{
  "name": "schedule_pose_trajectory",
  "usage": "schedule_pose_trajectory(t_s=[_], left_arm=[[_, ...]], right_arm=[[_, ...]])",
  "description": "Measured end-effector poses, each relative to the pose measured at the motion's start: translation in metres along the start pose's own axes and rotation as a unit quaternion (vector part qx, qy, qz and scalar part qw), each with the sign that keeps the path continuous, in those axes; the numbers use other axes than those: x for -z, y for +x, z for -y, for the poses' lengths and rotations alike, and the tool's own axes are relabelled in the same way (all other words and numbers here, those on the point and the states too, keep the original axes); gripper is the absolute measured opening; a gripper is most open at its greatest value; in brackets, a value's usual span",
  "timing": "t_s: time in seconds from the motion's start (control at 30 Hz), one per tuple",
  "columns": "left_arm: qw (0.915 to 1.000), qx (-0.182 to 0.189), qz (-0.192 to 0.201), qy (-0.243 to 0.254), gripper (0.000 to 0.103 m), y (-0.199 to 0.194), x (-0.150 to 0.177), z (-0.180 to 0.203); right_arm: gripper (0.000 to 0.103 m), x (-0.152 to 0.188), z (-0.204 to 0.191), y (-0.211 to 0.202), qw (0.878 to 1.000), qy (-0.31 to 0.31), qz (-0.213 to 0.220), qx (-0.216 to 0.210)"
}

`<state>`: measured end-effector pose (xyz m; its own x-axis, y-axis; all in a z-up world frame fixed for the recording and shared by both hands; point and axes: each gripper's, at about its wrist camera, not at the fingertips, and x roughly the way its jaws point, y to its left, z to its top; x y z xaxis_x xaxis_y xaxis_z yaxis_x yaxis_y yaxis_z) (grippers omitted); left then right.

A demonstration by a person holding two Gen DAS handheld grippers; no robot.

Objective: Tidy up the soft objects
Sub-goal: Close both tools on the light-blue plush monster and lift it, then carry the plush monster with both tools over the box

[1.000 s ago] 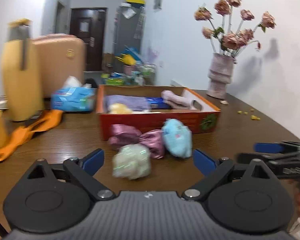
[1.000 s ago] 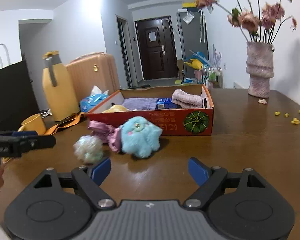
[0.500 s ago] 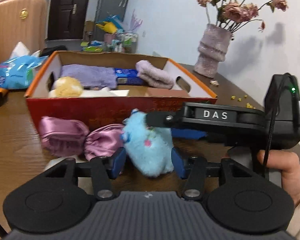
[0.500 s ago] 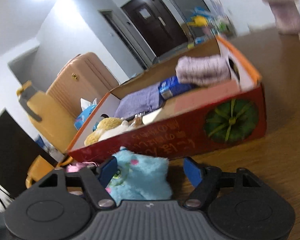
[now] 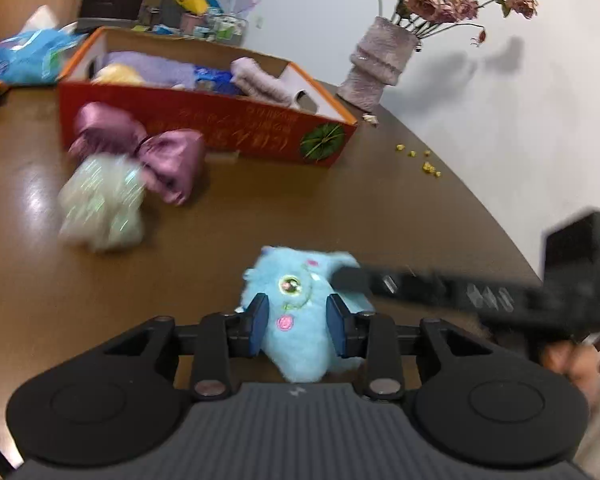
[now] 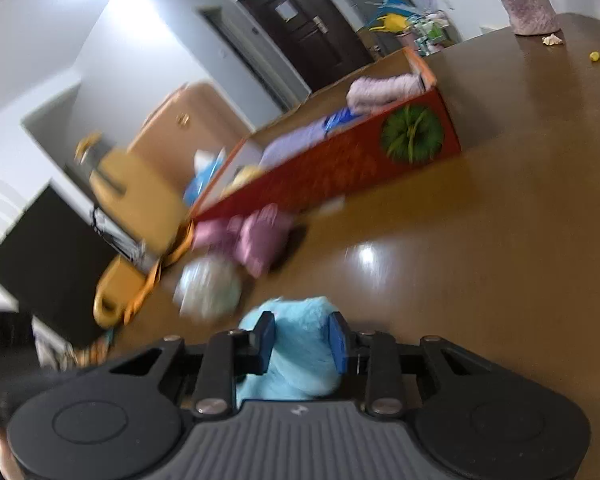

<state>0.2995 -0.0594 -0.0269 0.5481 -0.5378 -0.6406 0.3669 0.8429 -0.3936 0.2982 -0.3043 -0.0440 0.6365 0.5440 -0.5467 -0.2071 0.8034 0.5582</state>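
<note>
My left gripper (image 5: 296,326) pinches the blue plush toy (image 5: 300,320); its jaws have just been closing, and the blue pads now press into the fur on both sides. My right gripper (image 6: 302,340) has just been closing too, and it squeezes the same toy (image 6: 296,352) between its pads. In the left wrist view that right gripper (image 5: 346,278) reaches in from the right, its tip against the toy's head, with a hand (image 5: 568,364) behind it. The toy sits low over the brown table (image 5: 340,208), on the near side of the red box (image 5: 220,128) and well apart from it. Just in front of the box lies a pink satin bow (image 5: 140,148), and touching the bow, nearer to me, a pale fluffy ball (image 5: 100,204). Inside the box I see folded cloths and a yellow plush. Beyond the box's right end stands a vase (image 5: 378,66) of dried roses.
</note>
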Motion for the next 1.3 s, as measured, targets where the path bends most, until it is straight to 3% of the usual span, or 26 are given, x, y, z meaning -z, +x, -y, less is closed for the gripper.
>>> schedule_pose_trajectory(t_s=[0.1,0.23,0.33,0.4,0.47,0.53,0.7,0.8,0.93,1.13,1.3], left_arm=[[0.9994,-0.021,0.015,-0.023,0.034,-0.011,0.013,-0.009],[0.9988,-0.01,0.029,-0.037,0.042,-0.025,0.016,-0.014],[0.9986,-0.027,0.024,-0.038,0.044,-0.027,0.018,-0.013],[0.9988,-0.019,0.025,-0.037,0.047,-0.031,0.022,-0.013],[0.9988,-0.012,0.028,-0.038,0.048,-0.031,0.025,-0.014],[0.9987,-0.015,0.032,-0.038,0.048,-0.027,0.024,-0.016],[0.9986,0.006,0.028,-0.044,0.046,-0.018,0.017,-0.02],[0.9988,0.015,0.009,-0.045,0.033,-0.011,0.018,-0.021],[0.9971,0.036,0.0,-0.067,0.03,-0.008,0.019,-0.026],[0.9956,0.041,-0.004,-0.085,0.029,-0.008,0.016,-0.031],[0.9939,0.081,0.011,-0.074,0.029,-0.004,-0.029,-0.027]], right_arm=[[0.031,0.028,-0.019,-0.017,0.999,-0.028,0.005,0.023],[0.033,0.044,-0.021,-0.036,0.998,-0.023,0.036,0.038],[0.035,0.048,-0.02,-0.033,0.999,-0.012,0.033,0.042],[0.038,0.049,-0.021,-0.034,0.998,-0.012,0.044,0.045],[0.047,0.049,-0.02,-0.036,0.998,-0.014,0.053,0.044],[0.047,0.045,-0.017,-0.033,0.998,-0.008,0.05,0.045],[0.047,0.046,-0.015,-0.025,0.999,0.022,0.03,0.026],[0.046,0.051,-0.014,-0.022,0.999,0.042,0.02,0.014],[0.037,0.053,-0.011,-0.017,0.998,0.052,0.018,0.02],[0.034,0.048,-0.012,-0.014,0.998,0.053,0.02,0.016],[0.033,0.014,-0.022,-0.023,0.998,0.025,0.055,0.027]])
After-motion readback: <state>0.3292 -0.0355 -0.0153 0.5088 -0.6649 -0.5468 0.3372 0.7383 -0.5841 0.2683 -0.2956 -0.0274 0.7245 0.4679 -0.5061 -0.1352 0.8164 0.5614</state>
